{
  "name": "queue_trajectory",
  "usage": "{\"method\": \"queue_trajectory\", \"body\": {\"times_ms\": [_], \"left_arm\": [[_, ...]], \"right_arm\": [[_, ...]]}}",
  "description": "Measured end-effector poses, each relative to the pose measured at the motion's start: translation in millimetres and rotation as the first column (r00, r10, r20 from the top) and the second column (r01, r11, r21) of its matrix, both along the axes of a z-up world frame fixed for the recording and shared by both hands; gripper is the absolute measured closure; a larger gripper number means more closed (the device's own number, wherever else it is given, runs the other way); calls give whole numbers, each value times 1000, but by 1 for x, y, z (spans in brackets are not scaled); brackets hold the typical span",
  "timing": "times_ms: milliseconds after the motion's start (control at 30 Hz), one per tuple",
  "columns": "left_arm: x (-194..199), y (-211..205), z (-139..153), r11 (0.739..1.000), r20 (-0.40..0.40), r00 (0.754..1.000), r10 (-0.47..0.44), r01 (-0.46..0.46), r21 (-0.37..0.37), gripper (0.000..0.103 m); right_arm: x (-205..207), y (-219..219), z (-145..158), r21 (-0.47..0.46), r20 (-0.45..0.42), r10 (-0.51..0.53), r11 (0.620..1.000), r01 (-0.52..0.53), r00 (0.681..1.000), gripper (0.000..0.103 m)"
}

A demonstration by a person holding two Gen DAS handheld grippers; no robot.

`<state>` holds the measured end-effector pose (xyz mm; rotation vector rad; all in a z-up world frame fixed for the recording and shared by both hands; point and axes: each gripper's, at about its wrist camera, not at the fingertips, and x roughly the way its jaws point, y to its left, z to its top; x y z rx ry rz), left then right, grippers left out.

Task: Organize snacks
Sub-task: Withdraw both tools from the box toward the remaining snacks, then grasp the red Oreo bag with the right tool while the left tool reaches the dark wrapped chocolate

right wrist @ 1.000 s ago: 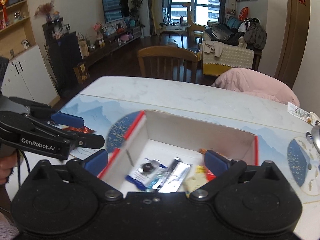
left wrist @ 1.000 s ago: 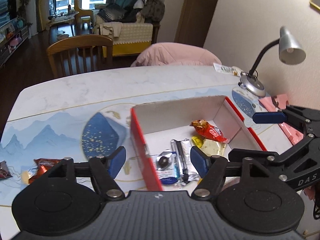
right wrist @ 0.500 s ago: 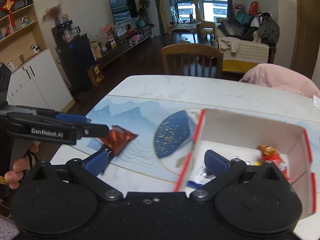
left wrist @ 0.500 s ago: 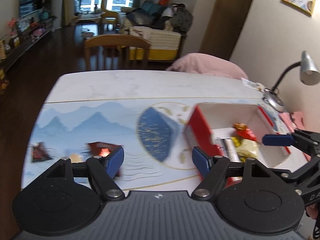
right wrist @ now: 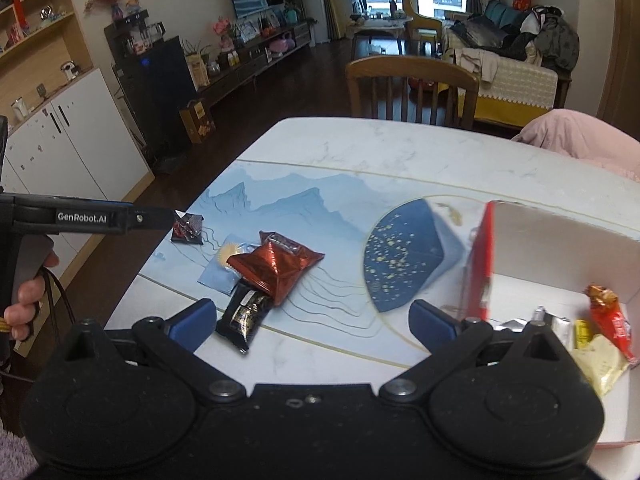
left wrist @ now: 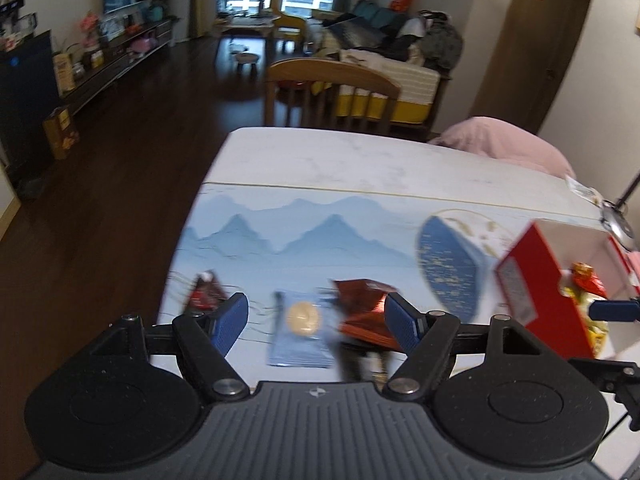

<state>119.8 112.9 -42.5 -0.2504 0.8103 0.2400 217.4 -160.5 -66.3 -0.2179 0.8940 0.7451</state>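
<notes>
Two views over a white desk with a blue mountain mat. Left tongs wide open, having just opened a little more, nothing gripped, hovering over a blue cookie packet between the pads. Shiny red packet overlapping the blue one, a black bar under its near end, a small dark red packet farther left. Right tongs wide open and empty, above the desk beside the black bar. At right, red-sided box holding several wrapped snacks. Hand on the left handle
</notes>
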Motion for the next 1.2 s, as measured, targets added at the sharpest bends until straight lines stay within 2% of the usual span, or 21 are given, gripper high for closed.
{"method": "queue_trajectory", "body": {"times_ms": [433,900,1067,1200], "left_arm": [[22,63,-50,998,-109,992,59,-59,8,28],[47,97,-86,992,-175,979,109,-119,-49,28],[51,103,-92,988,-193,974,123,-138,-66,30],[54,109,-97,983,-207,969,136,-157,-90,38]], "right_arm": [[23,65,-33,-78,-47,-22,997,18,999,1],[64,116,-74,-132,-134,-115,986,98,984,3],[74,124,-86,-135,-184,-158,982,134,970,3],[81,127,-96,-116,-253,-196,978,171,947,8]]}}
